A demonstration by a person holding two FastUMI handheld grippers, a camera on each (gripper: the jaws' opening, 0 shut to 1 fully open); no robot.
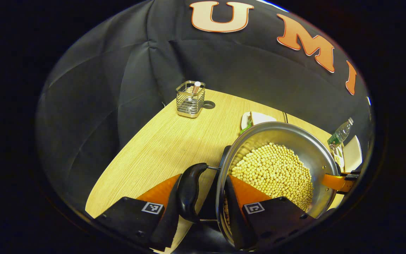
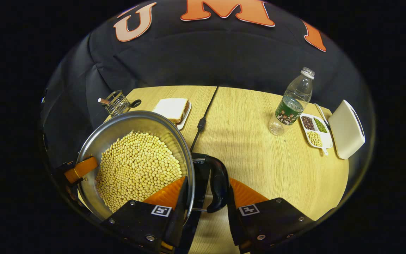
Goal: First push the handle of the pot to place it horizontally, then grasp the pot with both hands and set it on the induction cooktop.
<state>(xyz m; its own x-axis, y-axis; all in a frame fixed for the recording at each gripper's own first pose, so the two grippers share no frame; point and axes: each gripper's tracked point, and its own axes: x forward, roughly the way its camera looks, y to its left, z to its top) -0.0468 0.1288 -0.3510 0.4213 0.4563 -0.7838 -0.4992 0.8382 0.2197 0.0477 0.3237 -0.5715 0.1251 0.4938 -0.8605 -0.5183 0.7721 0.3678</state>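
Note:
A steel pot (image 1: 294, 137) (image 2: 132, 121) heaped with yellow soybeans (image 1: 277, 169) (image 2: 137, 165) spans both views. In the left gripper view my left gripper (image 1: 204, 180) is shut on the pot's black side handle (image 1: 189, 190), with one finger outside the handle and the other inside the rim. My right gripper (image 2: 208, 181) clamps the opposite black handle (image 2: 220, 183) the same way. Each view also shows the other gripper's finger at the far rim. The black induction cooktop (image 2: 198, 169) (image 1: 206, 211) lies beneath the pot, mostly hidden. Whether the pot rests on it I cannot tell.
On the wooden table (image 2: 252, 158), a black cable (image 2: 203, 120) runs from the cooktop to the back edge. A wire basket (image 1: 190, 98) stands at the far corner, with a sandwich plate (image 2: 172, 108) close by. A water bottle (image 2: 291, 106), a bean tray (image 2: 315, 132) and a white box (image 2: 345, 128) are at right.

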